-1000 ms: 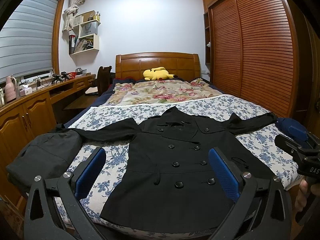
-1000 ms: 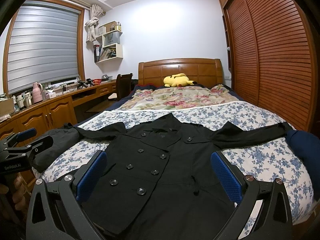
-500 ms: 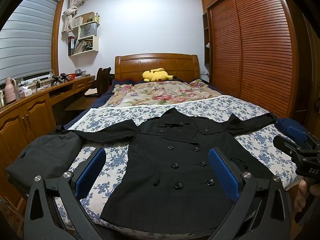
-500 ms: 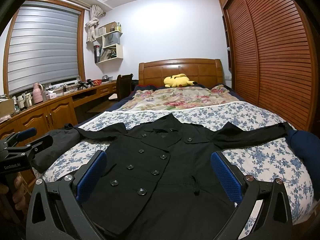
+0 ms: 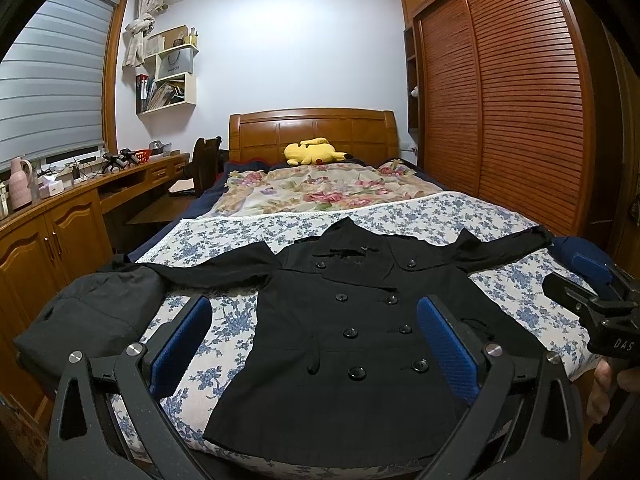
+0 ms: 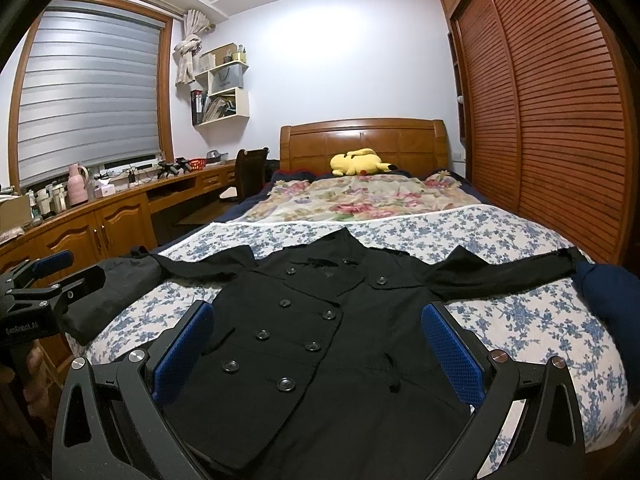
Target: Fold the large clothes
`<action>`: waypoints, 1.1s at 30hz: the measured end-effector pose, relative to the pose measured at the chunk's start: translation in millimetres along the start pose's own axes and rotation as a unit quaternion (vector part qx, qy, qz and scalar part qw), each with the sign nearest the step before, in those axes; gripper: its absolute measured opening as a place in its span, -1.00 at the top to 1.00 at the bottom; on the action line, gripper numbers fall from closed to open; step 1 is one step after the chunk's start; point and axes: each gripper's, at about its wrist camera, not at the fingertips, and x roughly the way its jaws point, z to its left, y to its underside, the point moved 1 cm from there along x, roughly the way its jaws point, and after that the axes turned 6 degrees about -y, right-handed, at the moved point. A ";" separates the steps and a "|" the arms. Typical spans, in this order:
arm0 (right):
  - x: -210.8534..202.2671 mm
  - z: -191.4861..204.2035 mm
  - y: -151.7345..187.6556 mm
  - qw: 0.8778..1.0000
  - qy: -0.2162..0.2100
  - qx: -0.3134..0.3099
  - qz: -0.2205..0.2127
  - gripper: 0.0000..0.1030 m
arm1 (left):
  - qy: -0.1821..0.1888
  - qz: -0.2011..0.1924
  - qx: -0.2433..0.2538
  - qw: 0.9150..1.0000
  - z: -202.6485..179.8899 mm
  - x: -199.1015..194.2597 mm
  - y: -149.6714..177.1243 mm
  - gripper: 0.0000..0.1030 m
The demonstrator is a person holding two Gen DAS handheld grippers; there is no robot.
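Matt black cloth coat [image 5: 352, 320] with glossy buttons; floral cotton-like bedspread [image 5: 516, 300]; polished wooden headboard [image 5: 312, 132].

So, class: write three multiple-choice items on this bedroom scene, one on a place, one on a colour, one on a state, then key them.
1. Where does the yellow plush toy lie?
A. by the headboard
B. on the desk
C. on the coat

2. What colour is the coat?
A. red
B. black
C. white

3. How is the left claw?
A. shut on a sleeve
B. open, empty
C. shut on the hem

Key: A, it rests against the headboard; B, the cloth is black; B, its blue pads stand apart above the coat.
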 end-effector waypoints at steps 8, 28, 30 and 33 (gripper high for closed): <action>24.6 -4.5 8.9 1.000 -0.008 0.003 0.027 -1.00 | -0.005 0.033 -0.005 0.999 12.7 25.4 23.5 -0.99; 88.2 -3.3 3.8 0.998 -0.033 -0.018 0.051 -1.00 | -0.009 0.072 -0.011 0.997 58.3 90.4 45.5 -0.99; 98.6 -2.5 3.3 0.998 -0.033 -0.022 0.055 -1.00 | -0.009 0.079 -0.007 0.997 64.2 104.1 42.9 -0.99; 113.0 -3.8 1.8 0.997 -0.037 -0.029 0.058 -1.00 | -0.008 0.083 -0.003 0.997 72.0 120.2 38.0 -0.99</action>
